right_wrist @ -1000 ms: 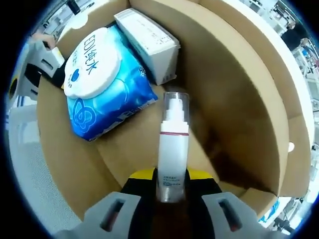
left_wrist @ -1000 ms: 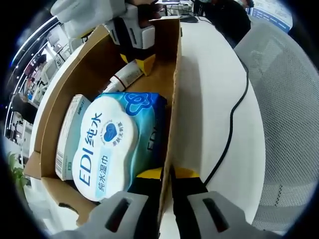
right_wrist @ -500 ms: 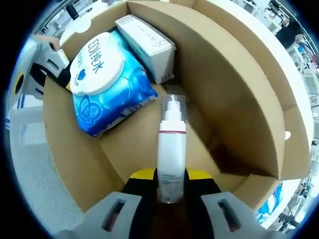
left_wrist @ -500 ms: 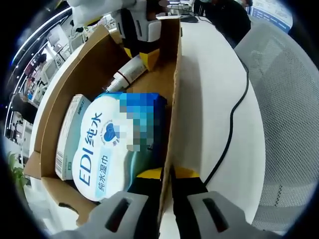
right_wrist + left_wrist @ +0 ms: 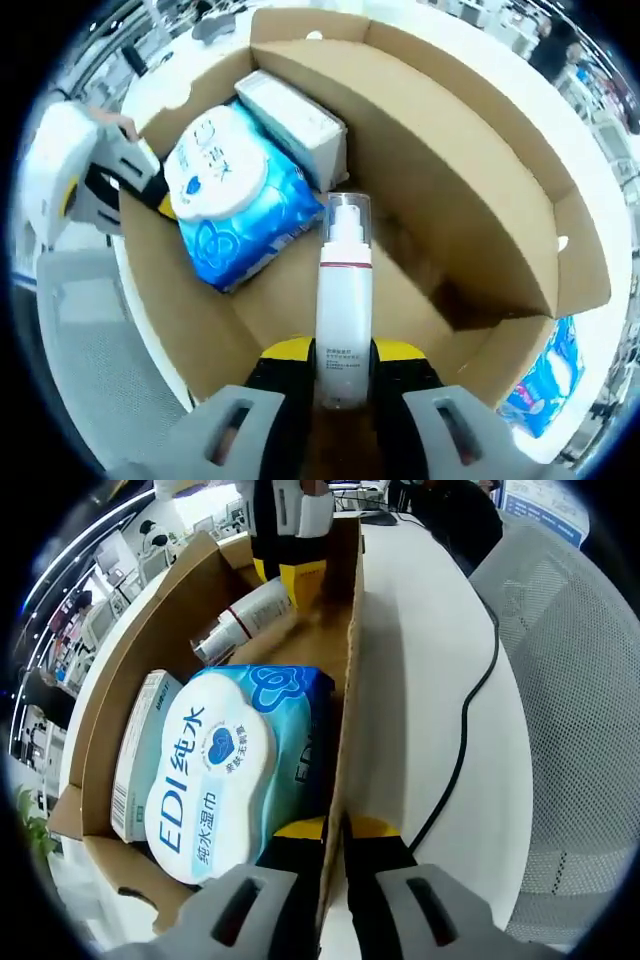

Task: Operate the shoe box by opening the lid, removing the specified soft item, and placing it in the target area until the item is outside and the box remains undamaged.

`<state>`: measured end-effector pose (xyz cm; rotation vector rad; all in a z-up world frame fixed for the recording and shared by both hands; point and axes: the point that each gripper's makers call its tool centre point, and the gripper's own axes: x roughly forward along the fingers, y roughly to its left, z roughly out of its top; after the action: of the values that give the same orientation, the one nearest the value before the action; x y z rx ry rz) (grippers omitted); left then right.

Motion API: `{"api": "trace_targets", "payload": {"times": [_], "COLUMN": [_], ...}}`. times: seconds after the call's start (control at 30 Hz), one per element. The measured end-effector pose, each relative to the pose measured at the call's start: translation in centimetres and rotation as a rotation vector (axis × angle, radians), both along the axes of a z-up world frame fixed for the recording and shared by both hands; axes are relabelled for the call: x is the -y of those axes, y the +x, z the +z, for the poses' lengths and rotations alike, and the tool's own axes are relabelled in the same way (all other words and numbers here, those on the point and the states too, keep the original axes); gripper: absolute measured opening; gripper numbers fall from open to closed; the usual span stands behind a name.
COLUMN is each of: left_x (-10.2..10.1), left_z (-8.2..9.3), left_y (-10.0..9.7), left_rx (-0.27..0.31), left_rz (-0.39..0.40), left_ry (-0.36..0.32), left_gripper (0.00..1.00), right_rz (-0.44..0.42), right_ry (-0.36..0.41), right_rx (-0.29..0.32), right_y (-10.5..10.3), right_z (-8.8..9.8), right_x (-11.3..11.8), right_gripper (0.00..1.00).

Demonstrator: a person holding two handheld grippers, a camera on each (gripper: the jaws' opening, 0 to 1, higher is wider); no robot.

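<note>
My right gripper (image 5: 338, 362) is clamped on the bottle (image 5: 343, 296), lifting it above the box (image 5: 480, 230); my left (image 5: 335, 840) pinches the box wall. Next, carry it clear.

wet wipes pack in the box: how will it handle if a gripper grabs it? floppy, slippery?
The wet wipes pack looks like glossy blue film, so it is probably slick and will likely sag or crumple between jaws. Its white lid looks rigid, probably the firmer place to pinch. It looks full, so likely fairly heavy for its size. It lies flat in the cardboard box, unlikely to roll.
</note>
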<state>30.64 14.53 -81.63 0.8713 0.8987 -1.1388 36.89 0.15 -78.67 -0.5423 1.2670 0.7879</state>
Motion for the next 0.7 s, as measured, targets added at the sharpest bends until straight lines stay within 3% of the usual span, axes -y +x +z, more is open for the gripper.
{"api": "trace_targets", "payload": {"times": [0.1, 0.23, 0.27, 0.3, 0.33, 0.4, 0.5, 0.63, 0.7], "left_x": [0.0, 0.0, 0.0, 0.0, 0.0, 0.0, -0.1, -0.1, -0.1], "left_z": [0.0, 0.0, 0.0, 0.0, 0.0, 0.0, 0.0, 0.1, 0.1], "left_y": [0.0, 0.0, 0.0, 0.0, 0.0, 0.0, 0.0, 0.0, 0.0], "left_rx": [0.001, 0.0, 0.0, 0.0, 0.0, 0.001, 0.0, 0.001, 0.0], "left_rz": [0.0, -0.001, -0.001, -0.002, -0.002, -0.003, -0.003, -0.003, -0.003], "left_ry": [0.0, 0.0, 0.0, 0.0, 0.0, 0.0, 0.0, 0.0, 0.001], "left_gripper": [0.04, 0.04, 0.04, 0.04, 0.04, 0.04, 0.04, 0.04, 0.04], "right_rz": [0.007, -0.012, -0.053, -0.112, -0.194, -0.204, -0.175, -0.193, -0.158], "right_ry": [-0.016, 0.021, 0.026, 0.04, 0.099, 0.141, 0.112, 0.144, 0.154], "right_rx": [0.013, 0.032, 0.075, 0.078, 0.029, 0.009, 0.053, 0.057, 0.098], "right_y": [-0.4, -0.3, 0.6, 0.8, 0.5, 0.3, 0.4, 0.1, 0.4], "right_z": [0.2, 0.8, 1.2, 1.5, 1.8, 2.0, 2.2, 2.5, 2.6], "right_x": [0.0, -0.1, 0.2, 0.2, -0.4, -0.8, -0.3, -0.4, -0.5], "right_gripper": [0.18, 0.18, 0.18, 0.18, 0.18, 0.17, 0.17, 0.17, 0.17]}}
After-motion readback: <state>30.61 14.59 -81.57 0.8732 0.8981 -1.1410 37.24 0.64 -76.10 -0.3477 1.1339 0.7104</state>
